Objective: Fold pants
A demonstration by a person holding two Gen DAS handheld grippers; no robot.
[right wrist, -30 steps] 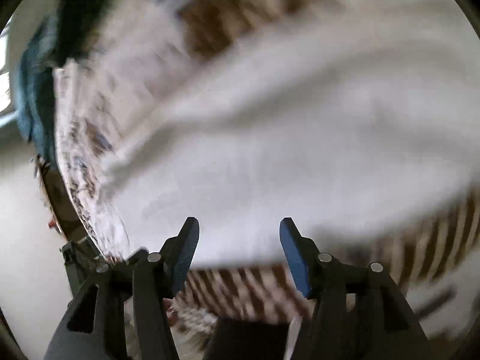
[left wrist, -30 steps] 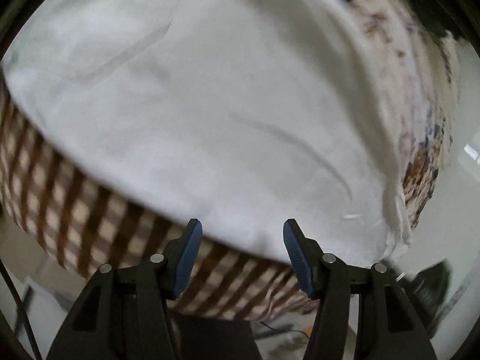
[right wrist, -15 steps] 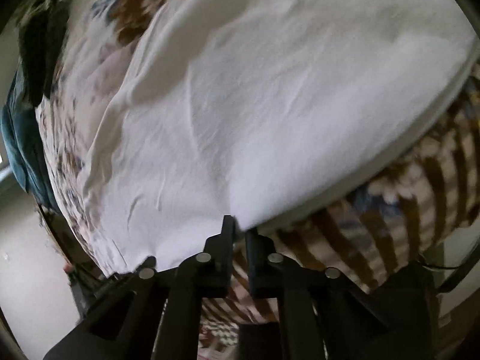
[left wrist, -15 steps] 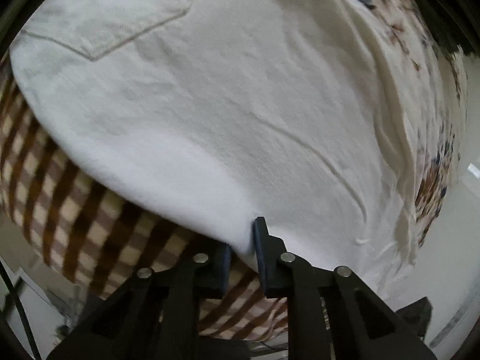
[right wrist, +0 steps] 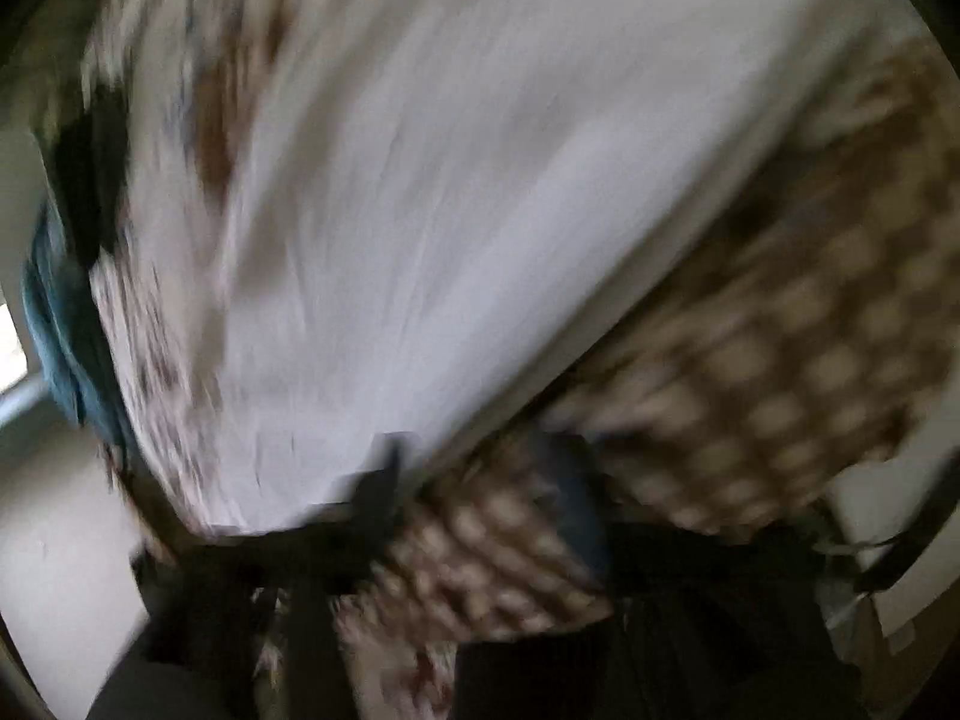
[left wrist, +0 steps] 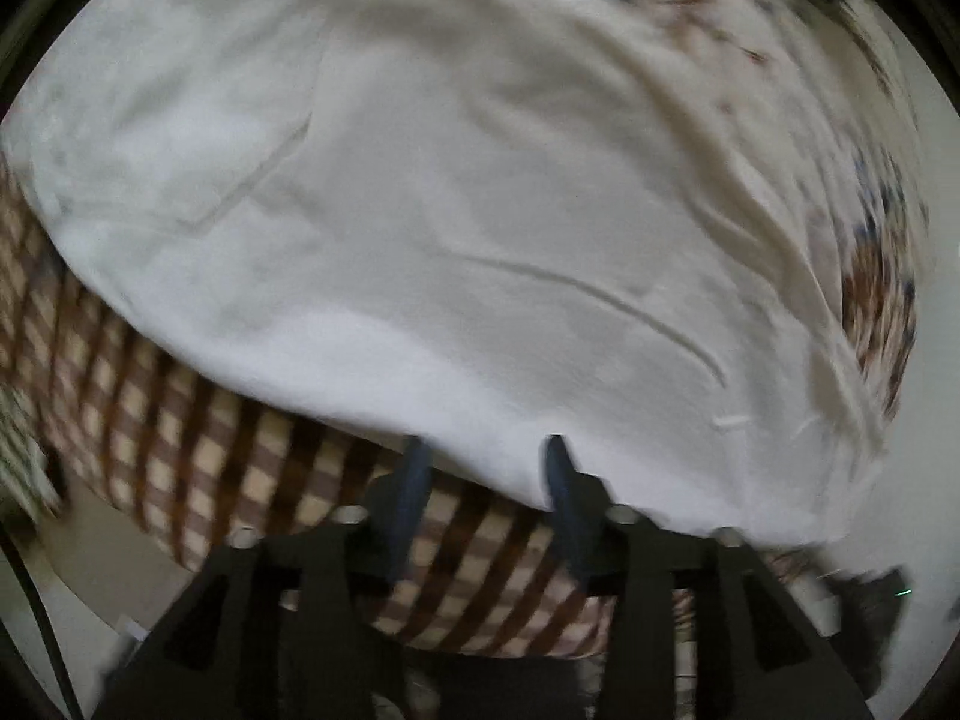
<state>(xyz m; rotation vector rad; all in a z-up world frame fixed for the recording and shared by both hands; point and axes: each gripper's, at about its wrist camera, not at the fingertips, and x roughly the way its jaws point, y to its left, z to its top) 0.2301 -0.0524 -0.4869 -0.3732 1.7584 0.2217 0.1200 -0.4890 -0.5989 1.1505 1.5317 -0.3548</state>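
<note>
One pair of white pants (left wrist: pixel 480 228) lies flat on a checked cloth (left wrist: pixel 180 420). Soft, light, limp: grip at hem or fold edge. Left hand-held gripper (left wrist: pixel 486 456) and right hand-held gripper (right wrist: pixel 474 456) have just opened, nothing held.

White pants (left wrist: pixel 480 228) are spread across the checked cloth (left wrist: pixel 198 420); only its near edge strip is left uncovered.

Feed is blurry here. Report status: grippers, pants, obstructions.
Left gripper open, jaws just opened at the white pants edge. Right gripper open, just released. Pants flat on checkered cloth. Nothing in the way.
</note>
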